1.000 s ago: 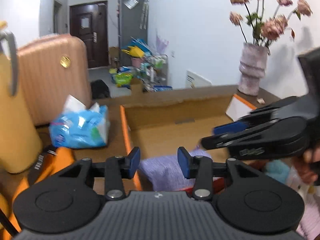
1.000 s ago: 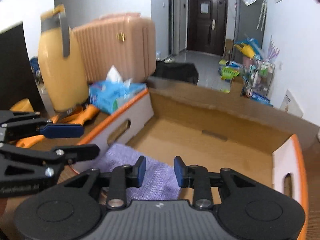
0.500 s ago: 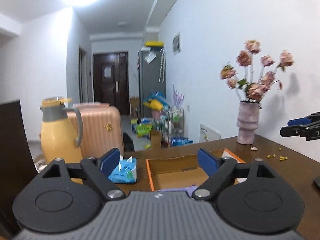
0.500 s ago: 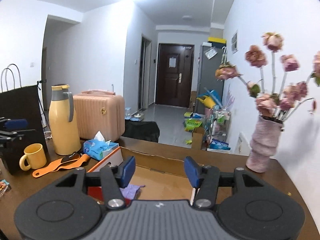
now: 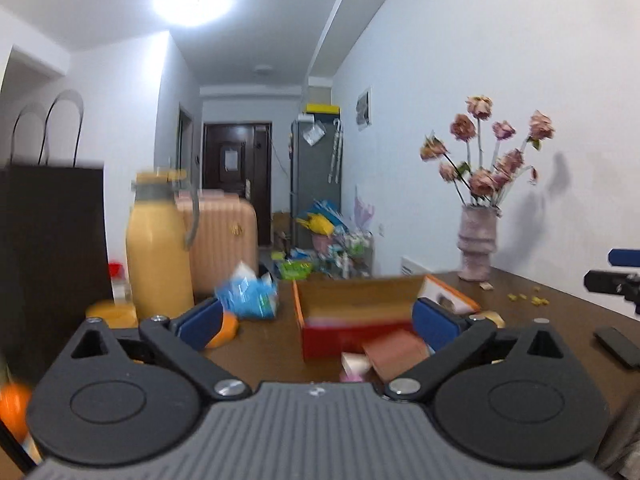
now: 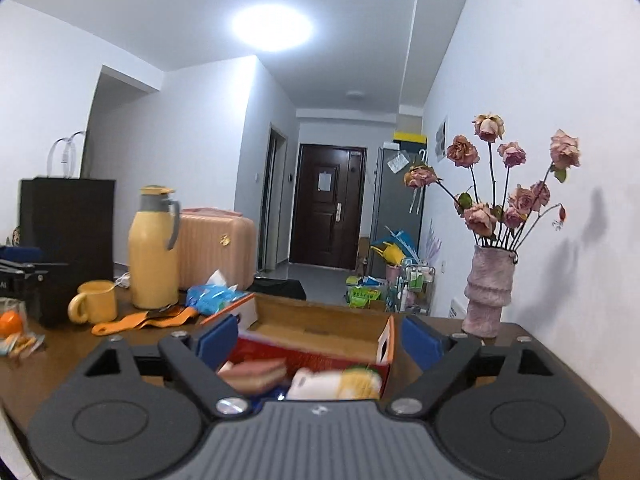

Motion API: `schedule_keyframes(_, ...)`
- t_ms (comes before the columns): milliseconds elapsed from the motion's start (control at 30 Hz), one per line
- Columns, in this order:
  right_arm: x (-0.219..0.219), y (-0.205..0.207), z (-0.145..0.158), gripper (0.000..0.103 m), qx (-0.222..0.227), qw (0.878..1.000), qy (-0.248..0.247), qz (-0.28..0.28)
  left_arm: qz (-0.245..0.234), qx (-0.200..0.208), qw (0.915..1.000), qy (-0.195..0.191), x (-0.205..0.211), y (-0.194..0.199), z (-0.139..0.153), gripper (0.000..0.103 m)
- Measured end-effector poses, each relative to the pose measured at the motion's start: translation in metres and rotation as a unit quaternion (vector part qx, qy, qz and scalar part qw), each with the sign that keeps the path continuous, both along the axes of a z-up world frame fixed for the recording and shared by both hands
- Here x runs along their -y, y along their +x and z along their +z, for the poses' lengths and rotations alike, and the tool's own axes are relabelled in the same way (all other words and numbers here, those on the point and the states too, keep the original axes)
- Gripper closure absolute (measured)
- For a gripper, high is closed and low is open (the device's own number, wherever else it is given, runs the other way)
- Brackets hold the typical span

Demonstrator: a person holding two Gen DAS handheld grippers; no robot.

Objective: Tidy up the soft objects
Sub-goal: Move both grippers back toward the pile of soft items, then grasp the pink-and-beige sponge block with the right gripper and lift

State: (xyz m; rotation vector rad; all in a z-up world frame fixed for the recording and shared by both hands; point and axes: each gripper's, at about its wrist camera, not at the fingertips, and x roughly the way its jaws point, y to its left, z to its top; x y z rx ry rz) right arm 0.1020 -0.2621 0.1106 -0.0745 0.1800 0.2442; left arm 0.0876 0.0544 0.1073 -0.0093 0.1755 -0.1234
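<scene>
The cardboard box (image 5: 352, 332), orange-rimmed with a red front, stands on the brown table (image 5: 272, 348) ahead of both grippers. Soft folded pieces lie in front of it: a brown one (image 5: 394, 354) and a pink-white one (image 5: 354, 364) in the left wrist view. In the right wrist view they blur into a pink-brown piece (image 6: 256, 372) and a white-yellow one (image 6: 340, 384). My left gripper (image 5: 318, 322) and right gripper (image 6: 319, 340) hover short of the box (image 6: 320, 332). Their jaws are opening wide, and nothing is gripped. What lies inside the box is hidden.
A yellow thermos (image 6: 154, 248), yellow mug (image 6: 94, 302), orange straps (image 6: 148, 320) and blue tissue pack (image 5: 248, 296) crowd the left. A black bag (image 5: 48, 260) stands at far left. A vase of flowers (image 6: 488, 292) stands back right, and a black flat device (image 5: 616, 346) lies at right.
Both grippers have drawn back out of the box and risen, and their jaws have spread wide. The purple cloth that lay under them in the box is out of sight now.
</scene>
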Motion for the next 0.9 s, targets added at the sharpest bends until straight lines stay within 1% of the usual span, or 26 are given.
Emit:
schedule_keyframes(100, -0.009, -0.038, -0.031, 0.012, -0.015, 1.000, -0.004, 0.011, -0.017, -0.018, 0.9996, -0.015, -0.002, -0.030, -0.028, 0.000)
schedule_keyframes(167, -0.014, -0.058, -0.046, 0.012, -0.032, 0.999, 0.010, 0.007, -0.026, -0.034, 0.9989, -0.019, -0.004, -0.041, -0.041, 0.000)
schedule_keyframes(233, -0.019, -0.070, -0.056, 0.011, -0.047, 0.998, 0.026, 0.016, -0.045, -0.052, 0.9976, -0.007, 0.000, -0.044, -0.049, 0.000)
schedule_keyframes(267, -0.021, -0.071, -0.060, 0.011, -0.052, 0.998, 0.026, 0.026, -0.048, -0.057, 0.9972, -0.001, 0.002, -0.044, -0.050, 0.000)
schedule_keyframes(333, -0.029, -0.068, -0.066, 0.012, -0.053, 0.998, 0.001, 0.043, -0.049, -0.062, 0.9969, 0.005, 0.009, -0.040, -0.051, 0.000)
schedule_keyframes(367, -0.033, -0.066, -0.068, 0.012, -0.053, 0.998, -0.013, 0.034, -0.047, -0.059, 0.9971, 0.004, 0.010, -0.039, -0.052, 0.000)
schedule_keyframes(433, -0.040, -0.065, -0.072, 0.012, -0.050, 0.998, -0.024, 0.018, -0.050, -0.060, 0.9970, -0.001, 0.013, -0.038, -0.054, 0.000)
schedule_keyframes(567, -0.041, -0.064, -0.076, 0.012, -0.057, 0.998, -0.007, 0.025, -0.054, -0.074, 0.9958, 0.006, 0.018, -0.032, -0.063, 0.000)
schedule_keyframes(700, -0.036, -0.047, -0.079, 0.013, -0.068, 0.997, 0.013, 0.027, -0.048, -0.083, 0.9954, 0.000, 0.021, -0.011, -0.071, 0.000)
schedule_keyframes(800, -0.037, -0.020, -0.080, 0.015, -0.088, 0.995, 0.031, 0.039, -0.040, -0.091, 0.9950, 0.001, 0.026, 0.018, -0.075, 0.000)
schedule_keyframes(900, -0.045, 0.017, -0.081, 0.016, -0.100, 0.994, 0.027, 0.040, -0.025, -0.099, 0.9947, -0.001, 0.027, 0.046, -0.077, 0.000)
